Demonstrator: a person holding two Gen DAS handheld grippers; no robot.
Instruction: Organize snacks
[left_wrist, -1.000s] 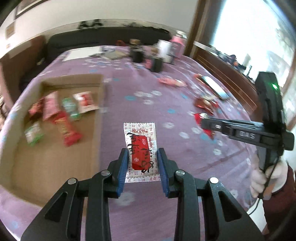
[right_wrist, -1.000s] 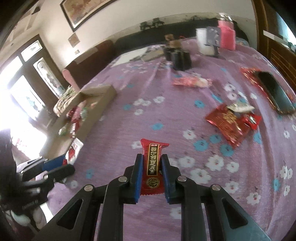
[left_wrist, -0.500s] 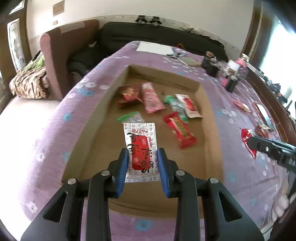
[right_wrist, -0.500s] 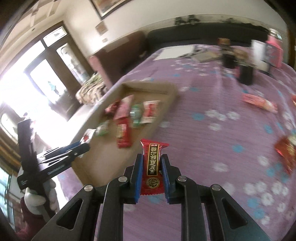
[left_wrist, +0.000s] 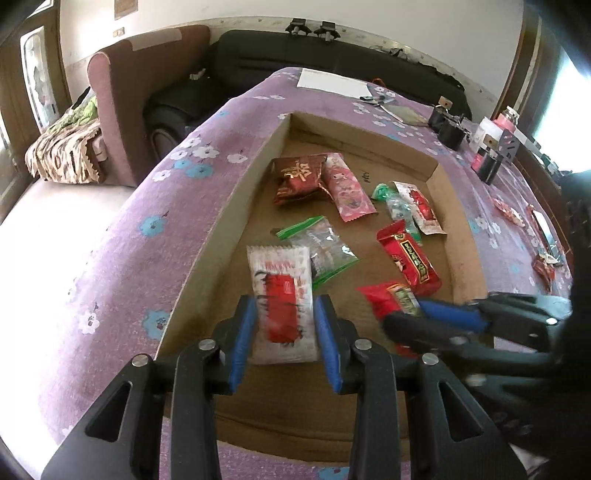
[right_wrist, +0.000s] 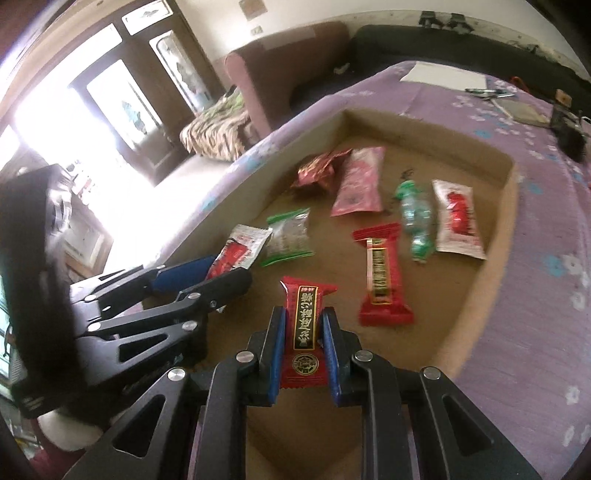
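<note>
Over a cardboard tray (left_wrist: 221, 236) on purple floral cloth (left_wrist: 155, 206) (sofa (left_wrist: 332, 55) behind), left hand-held gripper (left_wrist: 283, 332) clasping white packet (left_wrist: 281, 295), right hand-held gripper (right_wrist: 302, 343) clasping red bar (right_wrist: 305, 325).

Red snack bar (left_wrist: 391, 301): lower half hidden behind right gripper (left_wrist: 439, 325), motion-blurred.
White sachet (right_wrist: 236, 254): partly covered by left gripper (right_wrist: 207, 275).
Windows (right_wrist: 48, 122): overexposed, detail lost.

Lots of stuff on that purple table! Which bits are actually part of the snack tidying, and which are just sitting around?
Part of the job:
- cardboard tray
- white-and-red packet in the left gripper
- red bar in the right gripper
- loose snacks outside the tray

Just lying about:
- white paper
- scissors
- black boxes
- armchair
</note>
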